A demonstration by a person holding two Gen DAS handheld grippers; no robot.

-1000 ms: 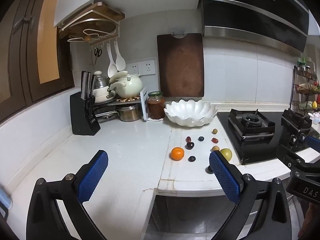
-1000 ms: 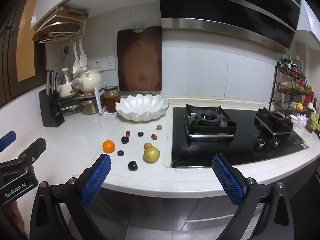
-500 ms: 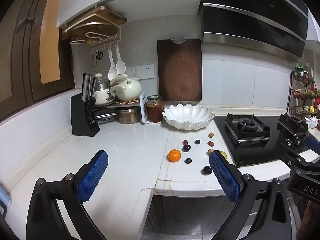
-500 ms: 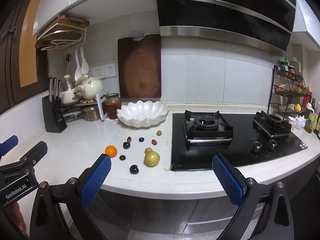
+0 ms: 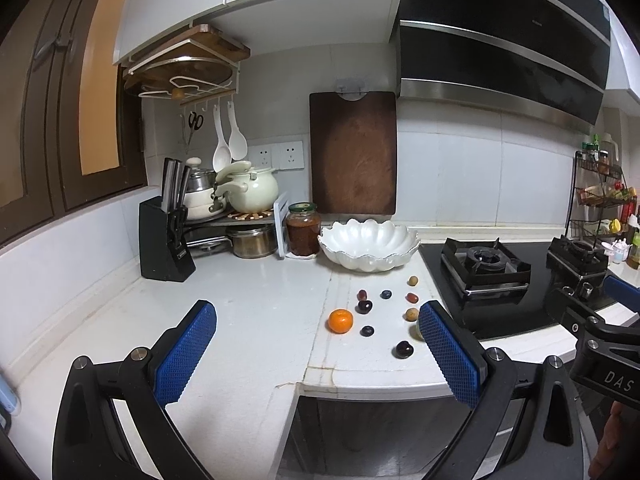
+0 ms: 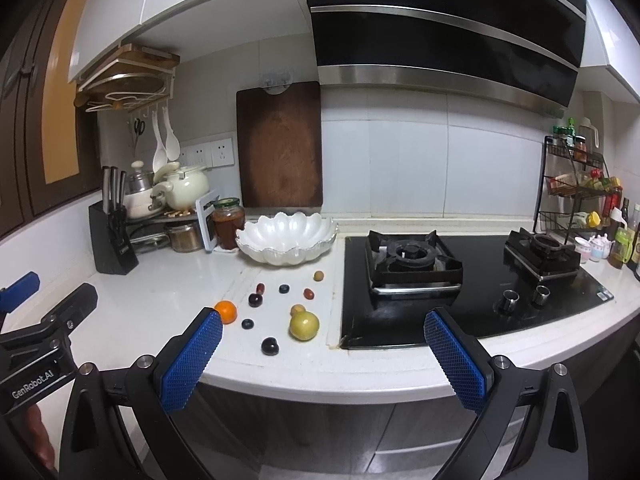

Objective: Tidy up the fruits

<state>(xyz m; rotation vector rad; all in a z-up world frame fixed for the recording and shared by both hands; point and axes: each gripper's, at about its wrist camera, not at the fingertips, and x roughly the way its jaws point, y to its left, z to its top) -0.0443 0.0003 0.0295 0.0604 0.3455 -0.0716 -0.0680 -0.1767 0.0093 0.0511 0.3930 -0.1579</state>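
Observation:
Several fruits lie loose on the white counter (image 6: 160,296) in front of an empty white scalloped bowl (image 6: 286,240) (image 5: 368,244): an orange mandarin (image 6: 226,311) (image 5: 341,320), a yellow-green round fruit (image 6: 304,325), dark plums (image 6: 270,346) (image 5: 403,349), blueberries (image 6: 283,289) and small brown and red fruits (image 6: 318,276). My left gripper (image 5: 316,352) is open and empty, held off the counter's front edge. My right gripper (image 6: 324,360) is open and empty too, back from the edge, facing the fruits.
A black gas hob (image 6: 460,280) fills the counter right of the fruits. A jam jar (image 6: 228,222), pots on a rack (image 6: 176,196) and a knife block (image 6: 112,236) stand at the back left. A brown cutting board (image 6: 280,144) hangs on the wall. A spice rack (image 6: 580,188) stands far right.
Both grippers have drawn back and tilted up a little, so the counter and fruits sit lower and smaller in view. Both stay open; no fruit has moved.

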